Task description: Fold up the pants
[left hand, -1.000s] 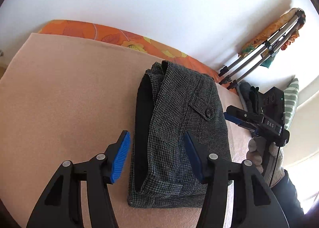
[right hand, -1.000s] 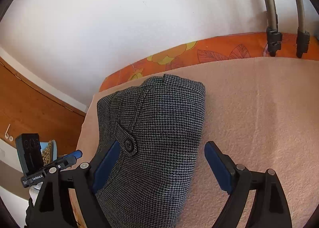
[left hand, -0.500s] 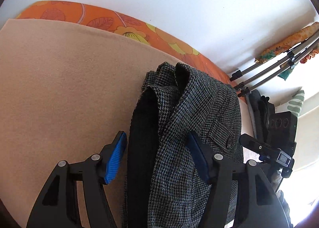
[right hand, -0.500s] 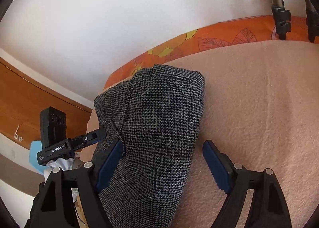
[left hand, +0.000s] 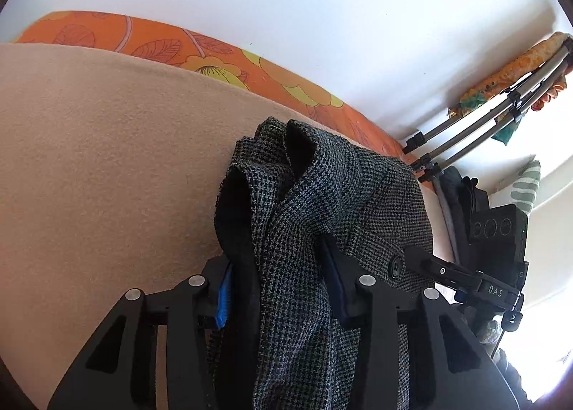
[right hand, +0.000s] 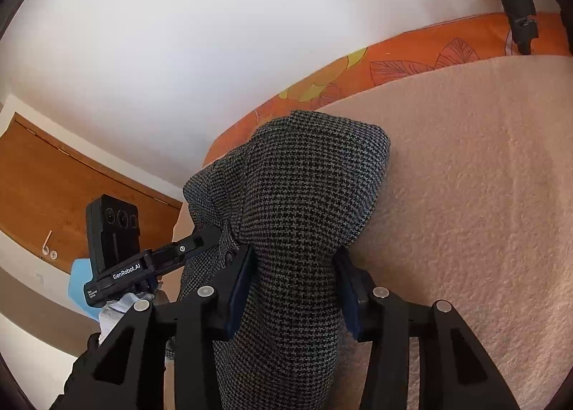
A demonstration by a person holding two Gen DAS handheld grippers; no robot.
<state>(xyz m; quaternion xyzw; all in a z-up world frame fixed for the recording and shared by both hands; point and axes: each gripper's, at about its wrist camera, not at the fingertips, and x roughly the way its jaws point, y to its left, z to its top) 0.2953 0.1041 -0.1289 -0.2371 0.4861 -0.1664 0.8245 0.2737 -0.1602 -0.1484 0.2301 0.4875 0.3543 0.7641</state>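
Observation:
The grey houndstooth pants point(left hand: 322, 202) lie folded in a thick bundle on the beige blanket point(left hand: 89, 159). My left gripper point(left hand: 279, 284) is shut on the bundle's near end, with the dark lining edge and a button flap between its blue pads. My right gripper point(right hand: 293, 288) is shut on the other side of the same pants point(right hand: 304, 188), which bulge up between its fingers. The right gripper shows at the right of the left wrist view point(left hand: 462, 277), and the left gripper shows at the left of the right wrist view point(right hand: 150, 263).
An orange flowered sheet point(left hand: 215, 62) borders the blanket along the white wall. A folded metal drying rack point(left hand: 494, 116) leans at the right. A wooden door point(right hand: 53, 195) is at the left of the right wrist view.
Both grippers have moved in over the folded pants and closed on them. The bundle is bunched up between the fingers where it lay flat before.

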